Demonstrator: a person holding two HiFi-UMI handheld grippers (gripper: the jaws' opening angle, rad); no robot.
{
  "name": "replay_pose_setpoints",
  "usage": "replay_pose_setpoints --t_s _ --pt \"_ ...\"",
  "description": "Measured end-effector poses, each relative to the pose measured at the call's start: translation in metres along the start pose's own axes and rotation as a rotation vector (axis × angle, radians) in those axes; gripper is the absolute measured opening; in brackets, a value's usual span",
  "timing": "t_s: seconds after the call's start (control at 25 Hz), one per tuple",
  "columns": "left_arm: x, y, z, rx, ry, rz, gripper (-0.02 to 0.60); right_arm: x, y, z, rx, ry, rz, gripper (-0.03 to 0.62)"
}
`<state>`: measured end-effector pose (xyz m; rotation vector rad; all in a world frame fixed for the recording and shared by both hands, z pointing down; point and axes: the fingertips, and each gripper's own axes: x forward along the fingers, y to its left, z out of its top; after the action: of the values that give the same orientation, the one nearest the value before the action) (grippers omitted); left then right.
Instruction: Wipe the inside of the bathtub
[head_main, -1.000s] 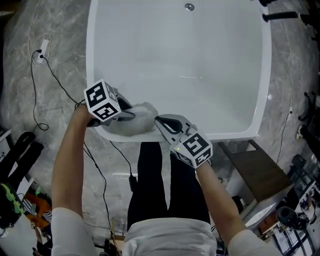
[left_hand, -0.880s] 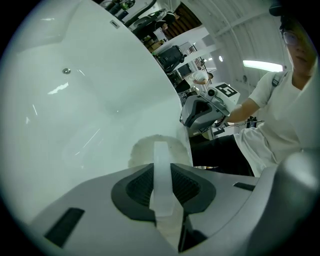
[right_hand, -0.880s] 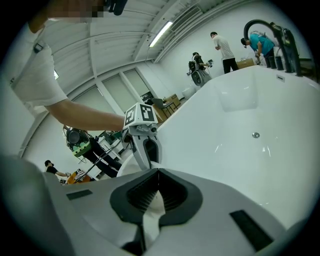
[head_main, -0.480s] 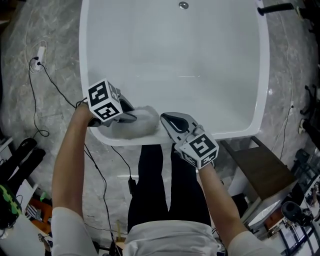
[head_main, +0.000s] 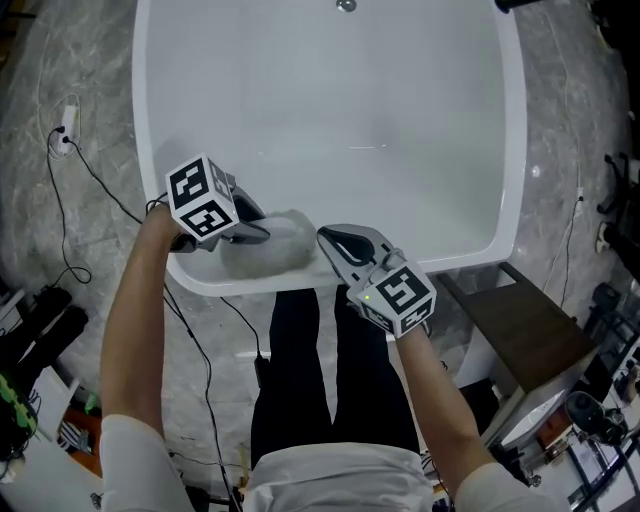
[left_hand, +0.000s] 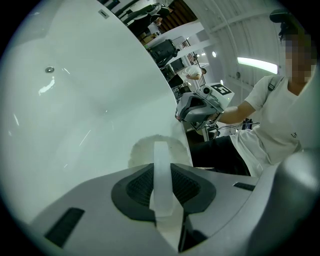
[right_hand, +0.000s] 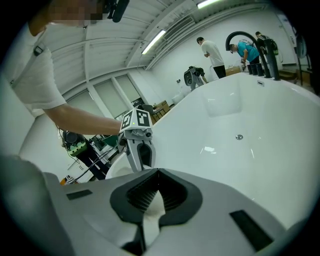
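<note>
Tub (head_main: 513, 150): white, seen from near end.
L gripper (head_main: 262, 229): jaws clamped on cloth (head_main: 275, 247).
Cloth: white, fluffy, lies on near rim.
R gripper (head_main: 328, 240): jaws together, empty, just beside cloth.

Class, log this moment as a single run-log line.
left gripper: shut on white cloth | cloth: at bathtub near rim | right gripper: shut, empty, beside cloth

Glossy white: bathtub (head_main: 420, 110). Off-white: cloth (head_main: 280, 248). Grey with black pads, cubes of black-and-white square markers: left gripper (head_main: 262, 230), right gripper (head_main: 325, 238). Grey marbling (paler veins): floor (head_main: 60, 215). Black: trousers (head_main: 300, 370). White: shirt (head_main: 340, 480).
</note>
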<state>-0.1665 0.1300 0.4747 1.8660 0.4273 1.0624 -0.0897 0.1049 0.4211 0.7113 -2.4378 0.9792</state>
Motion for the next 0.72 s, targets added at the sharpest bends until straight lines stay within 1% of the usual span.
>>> replay_pose_setpoints --t_s 0.2,0.44,0.6,0.72 --pt "0.003 0.004 0.001 0.011 -0.001 -0.009 0.095 -0.004 -0.009 -0.004 0.018 -0.013 -0.028 0.018" --pt "0.01 0.002 0.014 0.03 -0.001 -0.025 0.095 -0.014 -0.013 -0.006 0.011 -0.014 -0.046 0.018" --pt "0.022 0.0 0.032 0.042 0.002 -0.039 0.095 -0.029 -0.024 -0.009 0.021 -0.025 -0.057 0.018" --pt "0.032 -0.002 0.048 0.053 0.001 -0.051 0.095 -0.043 -0.036 -0.014 0.01 -0.018 -0.082 0.018"
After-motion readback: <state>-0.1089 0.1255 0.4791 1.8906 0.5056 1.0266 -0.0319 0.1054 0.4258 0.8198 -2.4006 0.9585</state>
